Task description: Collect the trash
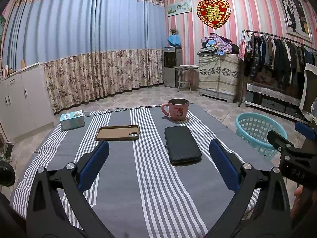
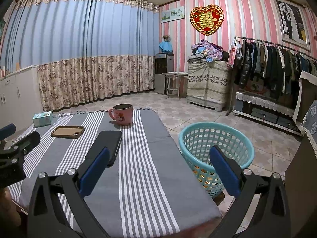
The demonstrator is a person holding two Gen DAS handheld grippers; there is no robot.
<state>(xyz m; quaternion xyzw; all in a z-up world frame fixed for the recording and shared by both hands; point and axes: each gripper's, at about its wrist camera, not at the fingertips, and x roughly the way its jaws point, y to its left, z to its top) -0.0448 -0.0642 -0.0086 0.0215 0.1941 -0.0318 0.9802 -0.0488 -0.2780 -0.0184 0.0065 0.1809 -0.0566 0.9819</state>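
A turquoise mesh basket (image 2: 216, 150) stands on the floor right of the table; orange and yellow items show through its lower wall. It also shows in the left wrist view (image 1: 259, 132). My left gripper (image 1: 158, 160) is open and empty above the striped cloth, near the black phone case (image 1: 182, 144). My right gripper (image 2: 158, 164) is open and empty, held over the table's right edge with its right finger in front of the basket. On the table lie a brown phone case (image 1: 118, 132), a pink mug (image 1: 177, 109) and a small teal box (image 1: 72, 120).
The table (image 1: 150, 194) has a grey and white striped cloth. White cabinets (image 1: 21, 101) stand at the left. A clothes rack (image 2: 277, 67), a covered chest (image 2: 208, 83) and a water dispenser (image 2: 163, 73) line the far wall. Tiled floor surrounds the basket.
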